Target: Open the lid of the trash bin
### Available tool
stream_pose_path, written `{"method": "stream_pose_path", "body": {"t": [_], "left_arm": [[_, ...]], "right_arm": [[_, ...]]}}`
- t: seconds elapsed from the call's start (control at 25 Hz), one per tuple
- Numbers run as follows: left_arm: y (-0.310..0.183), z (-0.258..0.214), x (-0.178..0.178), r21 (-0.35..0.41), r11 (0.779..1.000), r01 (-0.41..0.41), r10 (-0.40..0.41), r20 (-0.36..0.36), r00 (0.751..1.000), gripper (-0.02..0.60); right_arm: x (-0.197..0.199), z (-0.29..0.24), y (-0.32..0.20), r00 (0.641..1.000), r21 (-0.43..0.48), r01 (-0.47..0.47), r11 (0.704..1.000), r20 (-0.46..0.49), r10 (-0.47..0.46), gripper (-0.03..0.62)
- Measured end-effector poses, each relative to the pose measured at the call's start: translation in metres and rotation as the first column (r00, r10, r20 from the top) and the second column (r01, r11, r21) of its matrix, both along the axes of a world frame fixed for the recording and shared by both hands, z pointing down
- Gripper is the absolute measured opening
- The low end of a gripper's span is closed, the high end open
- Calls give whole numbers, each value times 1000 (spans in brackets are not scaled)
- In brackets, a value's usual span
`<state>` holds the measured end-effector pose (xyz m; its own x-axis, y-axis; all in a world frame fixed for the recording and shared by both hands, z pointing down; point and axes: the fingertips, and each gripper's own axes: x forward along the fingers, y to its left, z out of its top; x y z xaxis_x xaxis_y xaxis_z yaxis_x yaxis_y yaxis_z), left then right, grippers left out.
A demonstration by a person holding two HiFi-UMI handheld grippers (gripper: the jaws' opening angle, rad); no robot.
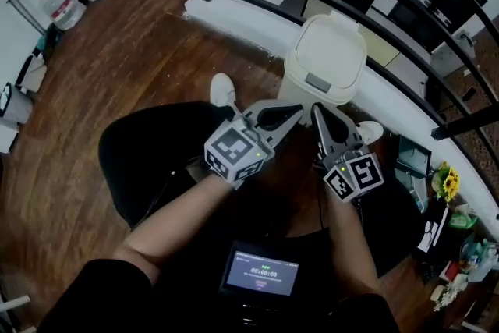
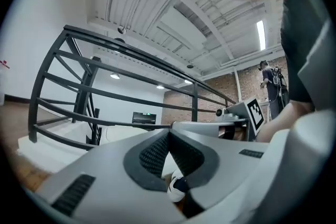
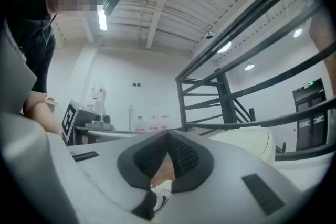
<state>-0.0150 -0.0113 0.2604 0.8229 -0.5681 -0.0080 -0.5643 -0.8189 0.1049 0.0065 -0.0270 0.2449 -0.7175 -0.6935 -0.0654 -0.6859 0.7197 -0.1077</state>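
Trash bin (image 1: 326, 54), cream plastic with rounded corners, stands on the wood floor just beyond both sets of jaws, backed against the black metal railing (image 1: 351, 4). Its domed lid (image 1: 335, 39) is down and looks fully seated. The small grey push tab (image 1: 317, 82) is on the lid edge that faces the jaws, so I'd guess the hinge is on the far side by the railing. The lid's front-to-back line runs straight away from the jaw tips. Left gripper (image 1: 299, 110), grey with a marker cube, points up and to the right at the bin. In its own view the tips (image 2: 169, 132) meet with nothing between them, so it's closed and empty. There the bin shows as a pale shape (image 2: 118, 134) past the jaws and slightly to their left. Only a white shoe (image 2: 177, 186) shows through the gap below the pads. Right gripper (image 1: 316, 108), same build, angles up and slightly left. Its tips (image 3: 169, 135) are also together and hold nothing, and the cream lid (image 3: 247, 143) sits ahead and to the right of them. The two tips nearly converge in front of the bin, near it but not touching. The right tip lines up almost directly under the grey tab, while the left sits a little off to the side, so the right looks better placed. The move probably hinges on reaching forward and slightly down to that tab edge, then pressing it or lifting under the lip. Can't tell which the mechanism wants. Task not started.
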Motion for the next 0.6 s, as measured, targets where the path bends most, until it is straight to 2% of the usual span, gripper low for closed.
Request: {"method": "stream_pose_path", "body": {"t": [0.2,0.4,0.6], "left_arm": [[-23,43,21,18,999,-34,34,-27,999,37],[-50,93,23,-69,998,-10,8,-34,999,37],[-83,159,23,-172,985,36,-32,26,999,37]], "right_arm": [[7,32,-21,999,-1,-30,1000,42,30,6],[19,67,-39,998,-11,-51,999,48,51,8],[32,131,-67,995,-97,-89,991,36,93,8]]}}
